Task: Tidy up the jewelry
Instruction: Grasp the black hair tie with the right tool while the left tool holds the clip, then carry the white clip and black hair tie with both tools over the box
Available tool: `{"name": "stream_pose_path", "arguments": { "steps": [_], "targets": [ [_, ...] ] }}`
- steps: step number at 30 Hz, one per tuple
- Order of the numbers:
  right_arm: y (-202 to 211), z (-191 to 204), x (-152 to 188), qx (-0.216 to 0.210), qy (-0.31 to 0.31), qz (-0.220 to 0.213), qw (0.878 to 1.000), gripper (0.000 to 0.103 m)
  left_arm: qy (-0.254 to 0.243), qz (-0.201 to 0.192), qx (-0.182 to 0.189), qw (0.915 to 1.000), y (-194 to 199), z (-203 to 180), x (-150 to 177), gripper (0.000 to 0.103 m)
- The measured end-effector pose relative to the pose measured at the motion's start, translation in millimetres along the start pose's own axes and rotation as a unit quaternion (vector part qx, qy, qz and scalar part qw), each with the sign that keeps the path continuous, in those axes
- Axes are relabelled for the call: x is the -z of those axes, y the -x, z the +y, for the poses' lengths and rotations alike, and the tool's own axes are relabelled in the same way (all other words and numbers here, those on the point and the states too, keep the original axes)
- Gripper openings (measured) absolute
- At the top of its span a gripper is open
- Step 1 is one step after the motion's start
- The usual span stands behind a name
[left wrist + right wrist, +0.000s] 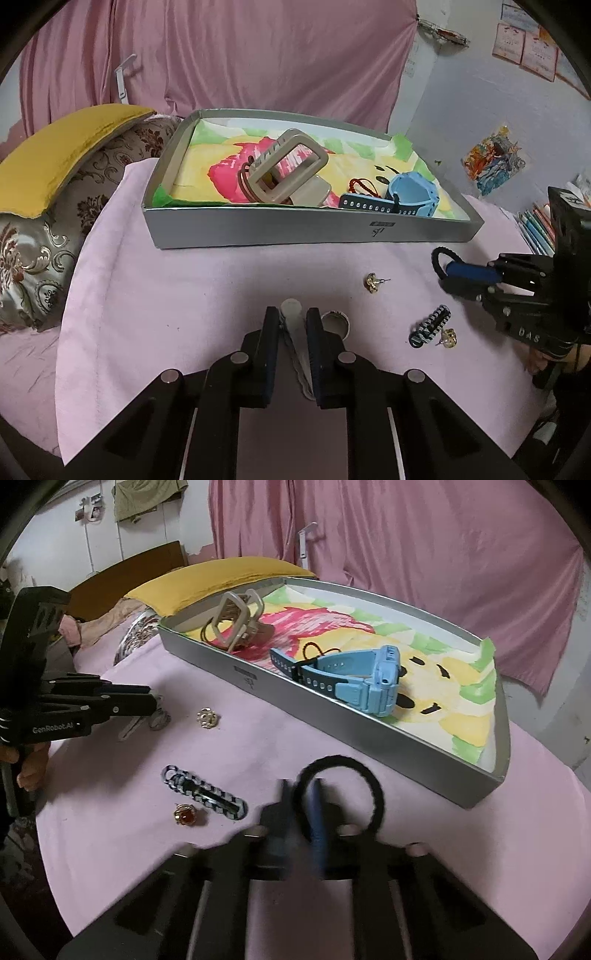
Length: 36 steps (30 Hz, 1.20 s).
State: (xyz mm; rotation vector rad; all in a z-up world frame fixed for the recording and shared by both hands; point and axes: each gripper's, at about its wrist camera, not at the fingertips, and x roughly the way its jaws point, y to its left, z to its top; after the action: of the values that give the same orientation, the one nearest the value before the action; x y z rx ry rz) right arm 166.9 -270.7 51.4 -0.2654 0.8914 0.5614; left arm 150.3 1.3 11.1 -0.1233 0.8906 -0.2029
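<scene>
Both claws are clamped: left gripper (291, 325) pinches the silver hair clip (295, 332), right gripper (301, 812) grips the black hair tie (341, 794), ready for the tray (295, 229) at twelve o'clock.

Pink curtain (229, 55) behind bed; pale wall (461, 122) with pinned papers (524, 48); yellow cushion (70, 147) on patterned pillow (40, 240)

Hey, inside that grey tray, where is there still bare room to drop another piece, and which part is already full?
The grey tray is bare at its right end, past the blue watch, over the yellow and green lining. The far side behind the watch also looks free. It is crowded at the left end, around the beige hair claw, the hair ties beside it and the red cord.
</scene>
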Motion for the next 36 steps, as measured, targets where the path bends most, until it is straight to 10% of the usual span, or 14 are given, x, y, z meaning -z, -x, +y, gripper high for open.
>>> {"name": "stream_pose_path", "arguments": {
  "steps": [20, 36],
  "targets": [
    [69.5, 37.4, -0.3, 0.109, 0.051, -0.194, 0.974, 0.004, -0.036, -0.116, -0.006, 0.9925, 34.9, -24.4, -4.7, 0.014],
    [73.9, 6.3, -40.0, 0.101, -0.021, -0.276, 0.956, 0.004, -0.067, -0.29, -0.027, 0.9543, 48.9, -51.3, -44.4, 0.014]
  ]
}}
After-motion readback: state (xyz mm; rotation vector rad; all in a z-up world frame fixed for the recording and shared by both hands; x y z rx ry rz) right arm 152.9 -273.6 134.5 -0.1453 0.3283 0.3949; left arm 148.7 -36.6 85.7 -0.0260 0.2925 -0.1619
